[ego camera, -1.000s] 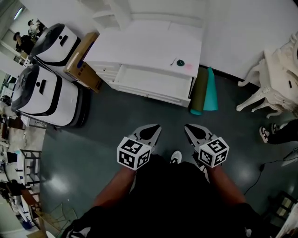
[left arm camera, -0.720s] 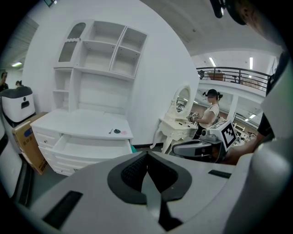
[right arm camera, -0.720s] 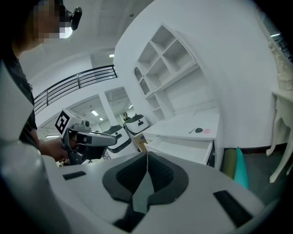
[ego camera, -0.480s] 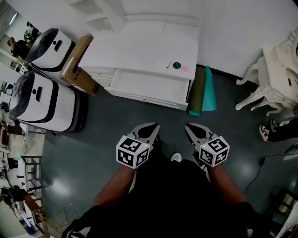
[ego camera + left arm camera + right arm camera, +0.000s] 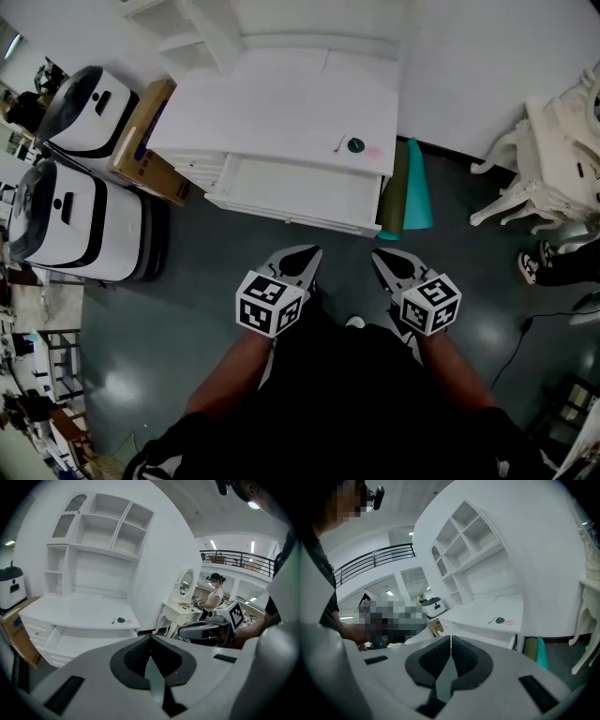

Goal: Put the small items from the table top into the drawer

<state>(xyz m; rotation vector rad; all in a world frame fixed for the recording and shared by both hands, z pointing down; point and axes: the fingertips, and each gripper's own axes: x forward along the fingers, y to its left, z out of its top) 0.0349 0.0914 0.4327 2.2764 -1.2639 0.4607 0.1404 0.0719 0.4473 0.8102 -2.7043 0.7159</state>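
Observation:
A white desk [image 5: 281,103] stands ahead with its drawer [image 5: 300,192] pulled open. Near the top's right front corner lie a dark round item [image 5: 355,145], a pink item [image 5: 375,153] and a thin stick [image 5: 341,146]. The same dark round item [image 5: 121,619] and pink item [image 5: 129,621] show in the left gripper view, and the dark round item [image 5: 500,620] in the right gripper view. My left gripper [image 5: 305,255] and right gripper [image 5: 380,255] hang side by side over the floor, well short of the desk. Both are shut and hold nothing.
Two white and black machines [image 5: 84,220] and a cardboard box [image 5: 145,131] stand left of the desk. A teal roll [image 5: 415,183] and an olive roll [image 5: 394,192] lie at its right end. White ornate furniture [image 5: 553,178] is at far right. Shelves [image 5: 98,531] rise above the desk.
The desk and open drawer have come nearer in the head view as both grippers moved forward toward them. The jaws have stayed shut.

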